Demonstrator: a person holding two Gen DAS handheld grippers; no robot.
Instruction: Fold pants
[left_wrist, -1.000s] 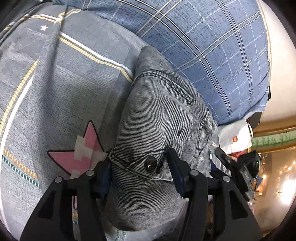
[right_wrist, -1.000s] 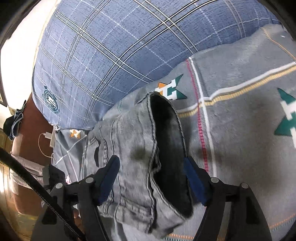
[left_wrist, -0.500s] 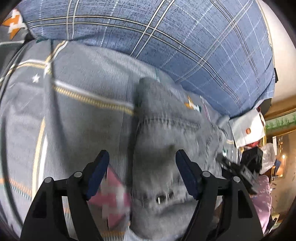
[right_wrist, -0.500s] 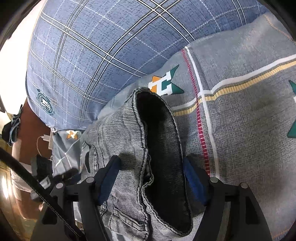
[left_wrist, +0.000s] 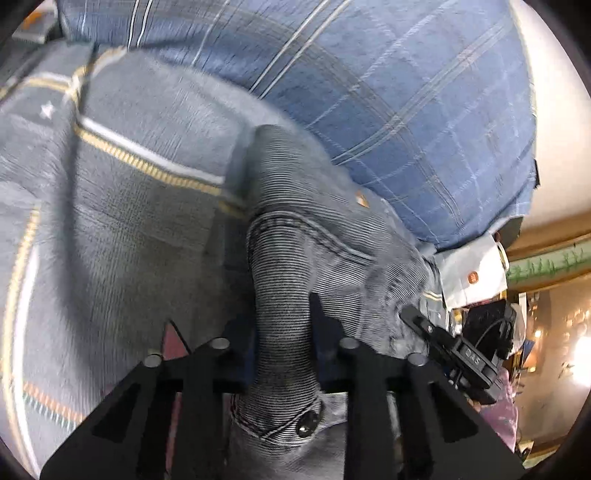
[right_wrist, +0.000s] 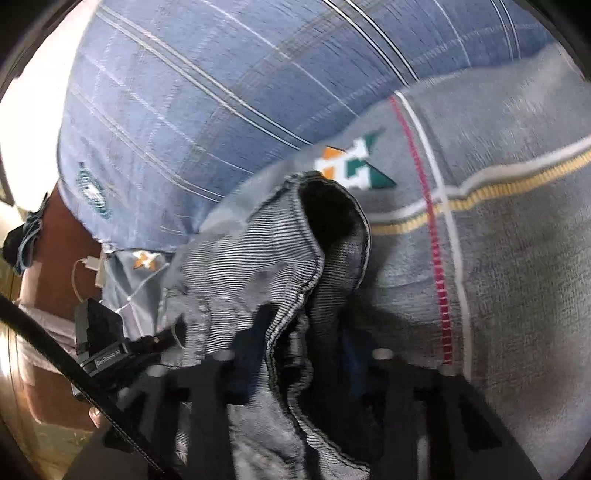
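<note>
Left gripper (left_wrist: 282, 332): jaws closing, narrow, w/ a bunched ridge of the pants (left_wrist: 295, 266) pinched between them, cloth touching both inner faces. A dark button (left_wrist: 306, 424) on the waistband sits just below the jaws, near the bottom of the left wrist view. From there the grey denim runs up and away, w/ a stitched pocket seam curving across it to the right. Right gripper (right_wrist: 306, 343): jaws also closing, narrow, on a fold of the same pants (right_wrist: 251, 266); frame is blurred, so can't tell exactly how the pads sit on the cloth, but fabric fills the gap. Just past the jaws the pants gape open, showing a dark inside. Pants lie on a grey bedsheet (left_wrist: 110, 240) w/ yellow-and-white stripes; in the right wrist view the sheet (right_wrist: 517, 258) also has a red dashed line and an orange-green arrow motif. Beyond the pants a blue plaid pillow (left_wrist: 406, 110) fills the top of both views (right_wrist: 221, 92), touching or just behind the far end of the denim. At the right edge of the left view the other gripper's black body shows near the pants.
</note>
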